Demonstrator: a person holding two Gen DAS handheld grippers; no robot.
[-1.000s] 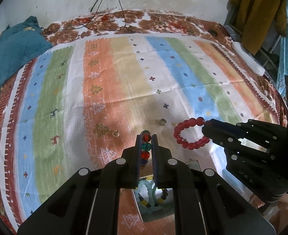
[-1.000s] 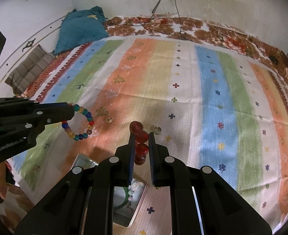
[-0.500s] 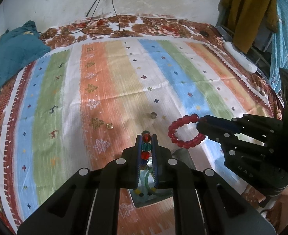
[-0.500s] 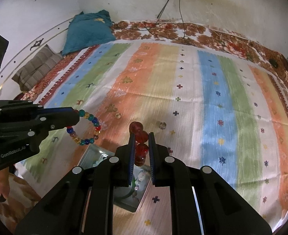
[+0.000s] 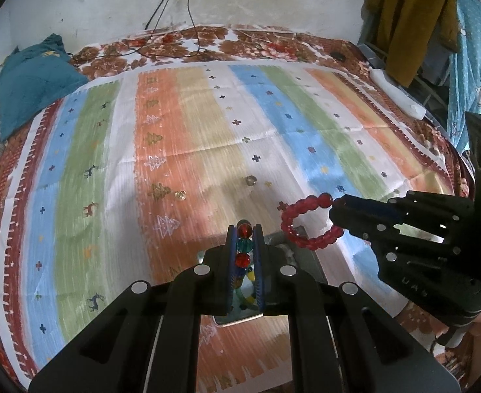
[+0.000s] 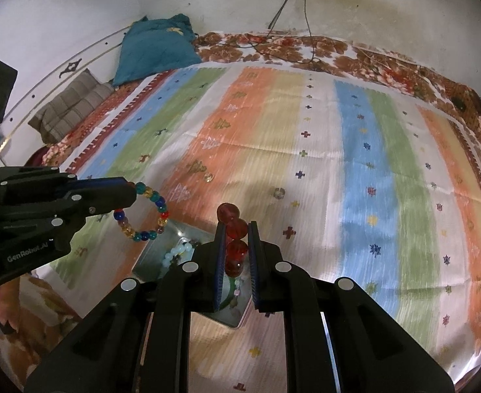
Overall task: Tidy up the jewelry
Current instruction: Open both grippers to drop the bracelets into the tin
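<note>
Item 1: left gripper [image 5: 244, 229], seen from its own cam and, side-on, at the left edge of the right cam. Jaws are being kept clenched on a multicolour bead bracelet [image 6: 144, 211] (red, teal, amber, blue beads); approx. half the loop is being dangled clear of the fingertips, above the cloth.

Item 2: right gripper [image 6: 235, 226], jaws being pressed tight on a red bead bracelet [image 5: 306, 221]; the loop is being held out to the side of the tips, off the cloth.

Item 3: metal tray [image 6: 162, 245], lying on the bedspread directly under both grippers, partly hidden by them. A pale blue-white bead string [image 6: 178, 250] is being stored inside, w/ other small pieces (too hidden to identify).

Item 4: striped bedspread [image 5: 207, 131], orange/green/blue/white bands w/ tree and cross motifs, covering the bed.

Item 5: two small rings, loose on the cloth beyond the tray: silver ring [image 5: 250, 180] and gold ring [image 5: 181, 195], well apart from each other.

Item 6: teal pillow [image 6: 157, 50] at the far corner, by the wall.
</note>
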